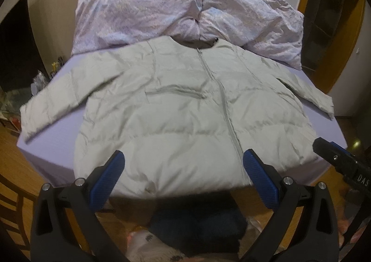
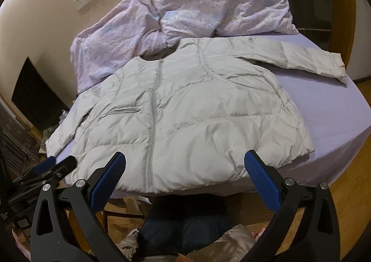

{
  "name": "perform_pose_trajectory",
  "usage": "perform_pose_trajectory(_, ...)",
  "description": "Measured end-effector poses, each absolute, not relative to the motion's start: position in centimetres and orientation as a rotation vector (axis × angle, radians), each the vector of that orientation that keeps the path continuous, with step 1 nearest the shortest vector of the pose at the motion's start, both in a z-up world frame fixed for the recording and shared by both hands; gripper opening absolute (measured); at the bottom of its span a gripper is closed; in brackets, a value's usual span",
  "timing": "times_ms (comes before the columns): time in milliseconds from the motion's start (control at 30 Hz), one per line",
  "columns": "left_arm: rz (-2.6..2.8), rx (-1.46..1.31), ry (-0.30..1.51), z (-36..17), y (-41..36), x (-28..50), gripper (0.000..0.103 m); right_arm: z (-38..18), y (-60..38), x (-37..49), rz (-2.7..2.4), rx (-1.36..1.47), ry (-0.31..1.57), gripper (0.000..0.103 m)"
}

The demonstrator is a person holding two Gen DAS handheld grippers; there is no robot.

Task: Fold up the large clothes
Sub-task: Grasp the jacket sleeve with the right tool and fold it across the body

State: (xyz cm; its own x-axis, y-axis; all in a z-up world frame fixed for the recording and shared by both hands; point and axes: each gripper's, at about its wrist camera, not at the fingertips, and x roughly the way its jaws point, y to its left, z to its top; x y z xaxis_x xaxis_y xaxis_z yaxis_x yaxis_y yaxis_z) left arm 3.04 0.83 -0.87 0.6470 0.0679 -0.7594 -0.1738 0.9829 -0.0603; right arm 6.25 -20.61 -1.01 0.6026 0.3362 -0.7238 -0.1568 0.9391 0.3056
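Observation:
A pale grey puffer jacket [image 1: 180,109] lies flat and zipped on a lilac bed, sleeves spread to both sides, collar toward the wall; the right wrist view shows the same jacket [image 2: 192,109]. My left gripper [image 1: 183,160] hovers open over the hem near the zip, nothing between its blue pads. My right gripper [image 2: 184,162] is open too, above the hem right of the zip. The right gripper's black body [image 1: 340,162] shows at the right edge of the left wrist view. At the lower left of the right wrist view I see the left gripper's fingertips [image 2: 46,164].
A crumpled lilac patterned duvet [image 1: 185,11] is heaped at the head of the bed [image 1: 53,143] against the wall. Wooden floor [image 2: 347,183] surrounds the bed. A dark screen [image 2: 34,97] and clutter stand at the left. The person's dark trousers [image 1: 197,220] are just below the grippers.

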Motion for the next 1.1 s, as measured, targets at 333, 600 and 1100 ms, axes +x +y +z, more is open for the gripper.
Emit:
perform_pose_trajectory(333,0.162,-0.112,0.873,-2.0,2.7,8.8,0.101,-2.8,-23.1,12.0,0.207,0.272,0.939,0.102)
perform_pose_trajectory(600,0.098,-0.15,0.898,-3.9,4.1,14.1,0.101,-5.4,-32.8,19.1,-0.009,0.539,0.924,0.102)
perform_pose_trajectory(1100,0.177,-0.063,0.906,-5.9,6.0,20.5,0.101,-12.4,-50.4,26.5,-0.334,1.105,0.831,0.074)
